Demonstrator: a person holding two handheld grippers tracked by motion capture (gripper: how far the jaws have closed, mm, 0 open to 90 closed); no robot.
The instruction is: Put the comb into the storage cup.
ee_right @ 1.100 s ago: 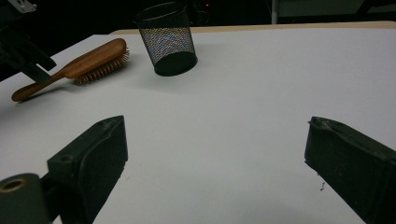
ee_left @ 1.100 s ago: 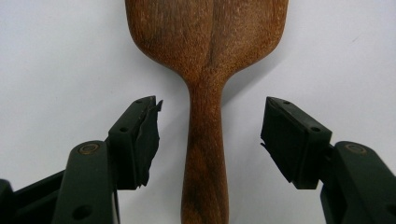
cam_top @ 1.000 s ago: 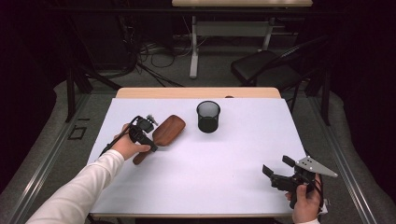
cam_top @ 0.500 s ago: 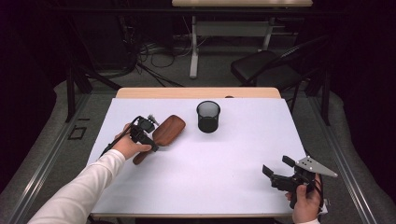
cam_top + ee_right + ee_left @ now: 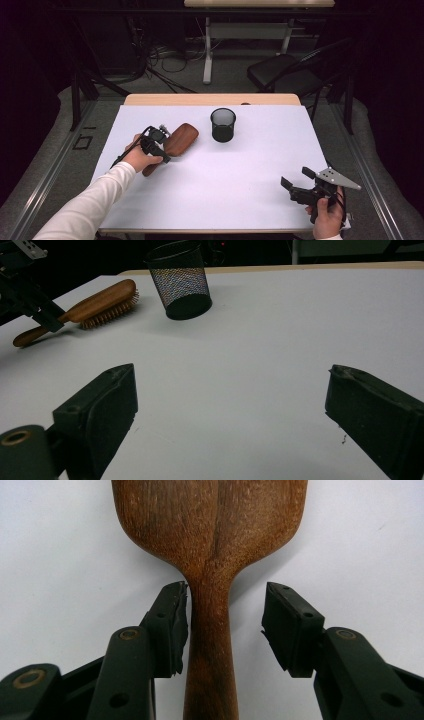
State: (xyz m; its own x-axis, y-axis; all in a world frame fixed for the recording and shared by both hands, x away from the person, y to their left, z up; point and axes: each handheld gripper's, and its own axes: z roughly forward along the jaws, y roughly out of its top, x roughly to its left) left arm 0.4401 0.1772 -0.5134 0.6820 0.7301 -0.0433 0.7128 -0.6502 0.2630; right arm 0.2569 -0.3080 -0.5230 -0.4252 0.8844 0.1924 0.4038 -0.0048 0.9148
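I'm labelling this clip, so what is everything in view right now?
Hairbrush: one, brown wood, bristles down, on the table's left half, handle toward the person.
Mesh cup: one, black, upright, far middle of the table, right of the hairbrush and apart from it.
Table: one, white top with a wood far edge.
Chair: one, black, on the floor beyond the table.
Left gripper: one, black, fingers straddling the brush handle and just closing; one touches it, the other stands off.
Right gripper: one, black with a grey plate, open, near right corner.
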